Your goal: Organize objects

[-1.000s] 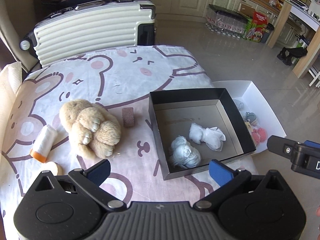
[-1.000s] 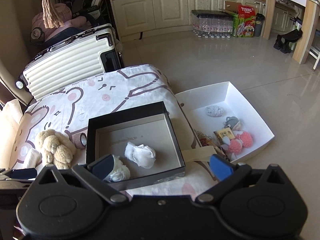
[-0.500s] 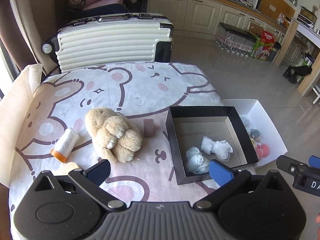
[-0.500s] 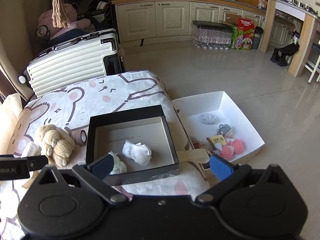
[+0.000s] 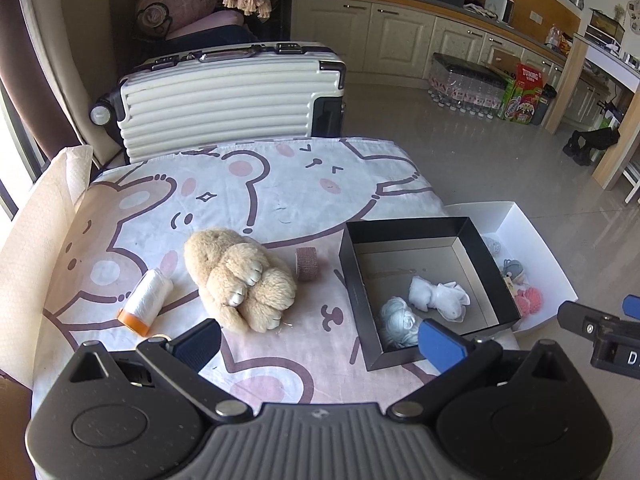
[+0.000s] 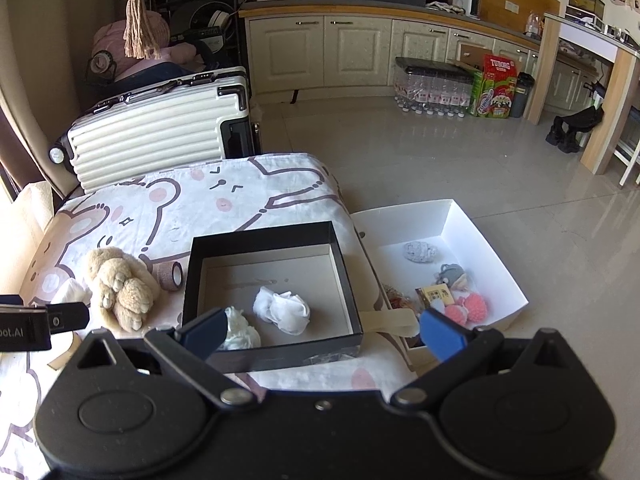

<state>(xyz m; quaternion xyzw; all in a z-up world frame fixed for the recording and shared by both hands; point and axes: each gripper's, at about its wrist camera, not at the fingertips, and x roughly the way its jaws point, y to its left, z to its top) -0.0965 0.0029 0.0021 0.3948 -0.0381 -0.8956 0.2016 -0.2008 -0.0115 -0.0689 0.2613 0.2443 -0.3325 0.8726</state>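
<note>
Two hand-held grippers agape | plush bear [image 5: 240, 276] ahead of left hand-held gripper [image 5: 320, 344]

Black box [image 5: 408, 230], tan plush bear [image 5: 240, 276]

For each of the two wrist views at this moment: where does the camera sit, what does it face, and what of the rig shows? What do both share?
Left wrist: above the bed's near edge, facing the plush bear, thread spool and black box; its own open left gripper below, the right gripper's tip at the right edge.
Right wrist: further right, facing the black box and the white box on the floor; its open right gripper below, the left gripper's tip at left.
Shared: bear, black box, white box, suitcase.
</note>
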